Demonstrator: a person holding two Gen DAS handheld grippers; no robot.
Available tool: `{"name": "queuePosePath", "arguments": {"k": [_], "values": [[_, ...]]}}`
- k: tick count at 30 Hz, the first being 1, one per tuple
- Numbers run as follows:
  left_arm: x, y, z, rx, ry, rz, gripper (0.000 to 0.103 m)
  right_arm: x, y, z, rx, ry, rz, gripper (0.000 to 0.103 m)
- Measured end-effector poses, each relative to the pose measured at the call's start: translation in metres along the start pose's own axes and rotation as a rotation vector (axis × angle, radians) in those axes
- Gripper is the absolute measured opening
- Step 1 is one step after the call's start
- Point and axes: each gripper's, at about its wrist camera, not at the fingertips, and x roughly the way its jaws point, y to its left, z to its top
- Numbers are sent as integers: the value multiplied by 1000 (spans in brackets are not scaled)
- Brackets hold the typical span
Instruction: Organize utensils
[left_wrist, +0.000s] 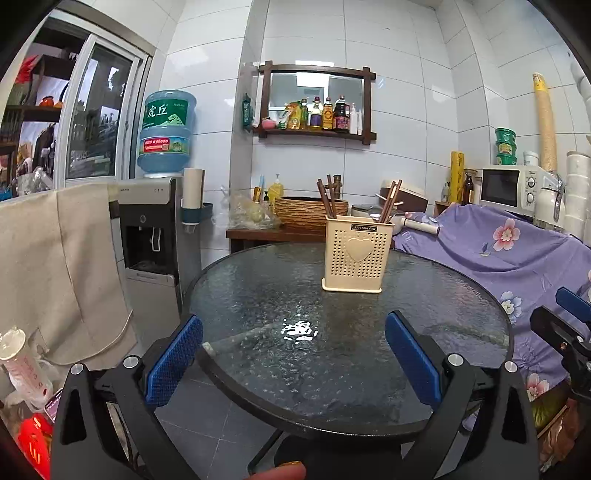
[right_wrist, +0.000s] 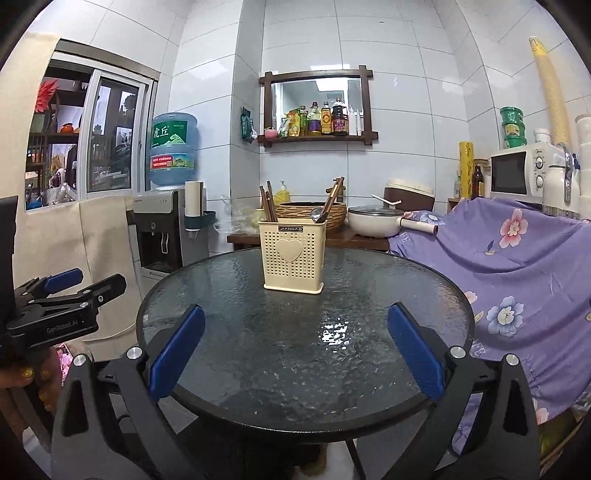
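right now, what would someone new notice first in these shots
The cream utensil holder with a heart on its front stands alone on the round dark glass table, with brown chopsticks sticking out of it. Both blue-padded tongs, left and right, are open and empty near the table's near edge. A purple floral cloth fills the right side.

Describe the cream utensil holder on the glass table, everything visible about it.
The cream plastic utensil holder is a rectangular box, its front perforated with small holes around a raised heart, a dark JIANHAO label near the rim, and a flared base. It stands upright on the round textured glass table, toward its far side, apart from both open grippers. Dark brown chopsticks lean out at the left and right ends, and a metal spoon shows at the right.
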Motion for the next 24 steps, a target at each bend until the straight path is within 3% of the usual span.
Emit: {"name": "queuePosePath", "arguments": {"k": [24], "values": [[-2, 0, 0, 14, 26, 6, 97, 0, 1, -1, 5, 11, 14, 97]]}}
